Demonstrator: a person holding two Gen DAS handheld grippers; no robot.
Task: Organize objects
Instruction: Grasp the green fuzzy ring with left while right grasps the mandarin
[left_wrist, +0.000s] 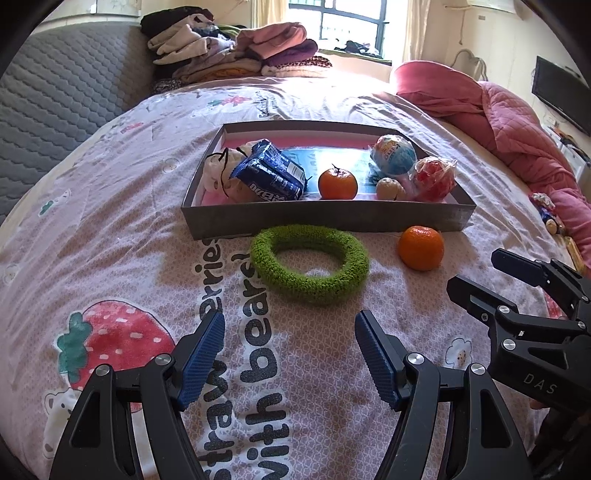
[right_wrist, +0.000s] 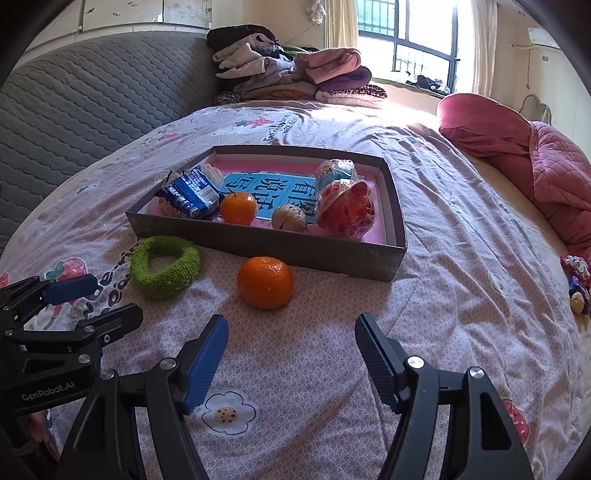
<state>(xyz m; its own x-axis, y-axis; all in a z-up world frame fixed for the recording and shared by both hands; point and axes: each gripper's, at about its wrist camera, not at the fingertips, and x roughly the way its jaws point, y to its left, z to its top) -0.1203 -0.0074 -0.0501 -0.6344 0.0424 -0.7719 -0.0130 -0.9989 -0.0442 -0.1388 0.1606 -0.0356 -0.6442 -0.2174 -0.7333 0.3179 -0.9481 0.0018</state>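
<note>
A grey shallow box (left_wrist: 325, 218) (right_wrist: 266, 249) sits on the bed. It holds a blue snack pack (left_wrist: 267, 173) (right_wrist: 190, 194), an orange (left_wrist: 337, 183) (right_wrist: 238, 207), a walnut-like ball (left_wrist: 390, 188) (right_wrist: 289, 218), a red wrapped ball (left_wrist: 434, 179) (right_wrist: 347, 208) and a blue-white ball (left_wrist: 393, 153) (right_wrist: 336, 170). A green knitted ring (left_wrist: 310, 262) (right_wrist: 166, 271) and a second orange (left_wrist: 421, 247) (right_wrist: 265, 282) lie in front of the box. My left gripper (left_wrist: 290, 354) (right_wrist: 96, 297) is open just short of the ring. My right gripper (right_wrist: 291, 360) (left_wrist: 472, 271) is open just short of the loose orange.
A pile of folded clothes (left_wrist: 236, 51) (right_wrist: 291, 74) lies at the bed's far end. A pink quilt (left_wrist: 517, 122) (right_wrist: 535, 166) is bunched at the right. A grey padded headboard (left_wrist: 55, 110) stands at the left. Small items (right_wrist: 578, 284) lie near the right edge.
</note>
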